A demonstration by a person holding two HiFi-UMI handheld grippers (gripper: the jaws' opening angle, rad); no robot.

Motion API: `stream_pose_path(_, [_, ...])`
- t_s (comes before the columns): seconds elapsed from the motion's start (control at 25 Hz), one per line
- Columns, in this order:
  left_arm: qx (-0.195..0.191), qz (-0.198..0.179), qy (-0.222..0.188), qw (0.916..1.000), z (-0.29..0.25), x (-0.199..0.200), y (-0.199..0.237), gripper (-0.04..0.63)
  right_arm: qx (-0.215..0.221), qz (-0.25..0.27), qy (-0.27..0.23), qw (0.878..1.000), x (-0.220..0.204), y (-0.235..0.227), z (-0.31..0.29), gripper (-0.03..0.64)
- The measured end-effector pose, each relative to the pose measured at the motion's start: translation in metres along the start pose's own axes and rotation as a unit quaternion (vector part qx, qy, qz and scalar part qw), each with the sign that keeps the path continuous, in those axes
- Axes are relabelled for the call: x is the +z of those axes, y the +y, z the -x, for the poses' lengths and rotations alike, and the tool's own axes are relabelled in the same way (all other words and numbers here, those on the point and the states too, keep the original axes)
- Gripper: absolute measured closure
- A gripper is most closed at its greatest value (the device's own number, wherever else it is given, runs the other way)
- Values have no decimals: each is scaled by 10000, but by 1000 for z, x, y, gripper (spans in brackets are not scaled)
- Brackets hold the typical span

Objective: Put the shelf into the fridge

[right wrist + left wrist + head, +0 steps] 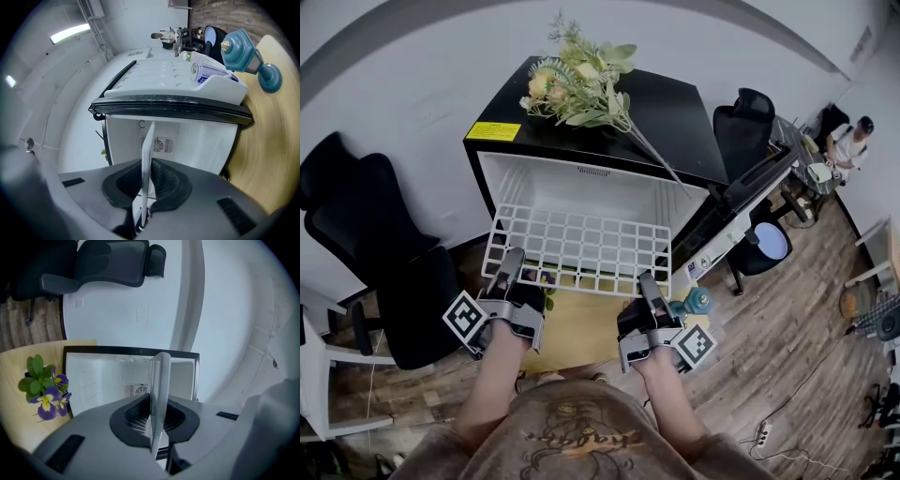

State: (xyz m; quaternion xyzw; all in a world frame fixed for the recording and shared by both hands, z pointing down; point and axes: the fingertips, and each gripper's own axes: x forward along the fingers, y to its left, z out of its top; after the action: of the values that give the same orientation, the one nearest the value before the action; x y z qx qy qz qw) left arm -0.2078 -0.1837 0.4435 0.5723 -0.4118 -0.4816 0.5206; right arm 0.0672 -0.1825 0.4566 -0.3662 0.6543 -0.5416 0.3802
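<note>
The white wire shelf hangs roughly level in front of the open fridge, its far edge at the mouth of the white cavity; whether it rests on a side rail yet cannot be told. It looks like a light, stiff grid of coated rods, too wide for one grip, and smooth enough to pivot or slide between pads if it is tipped. The near rail, towards each corner, seems the best place to hold it, so that both sides go in together. That is where it is held: the left gripper is clenched on the near edge at the left and the right gripper on the near edge at the right. Each gripper view shows the shelf edge-on, pinched between the dark pads. The fridge door stands open to the right with a can in its rack. A spray of artificial flowers lies on the black top, purple pansies sit near left, a teal ornament near right, and a black office chair stands further left.
</note>
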Motion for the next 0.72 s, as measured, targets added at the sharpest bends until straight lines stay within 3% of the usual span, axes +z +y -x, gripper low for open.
stream_pose_path(0.72, [-15,-69,6,10000,-7,2,5,546,-17,47,4,10000,3,-4,-6,591])
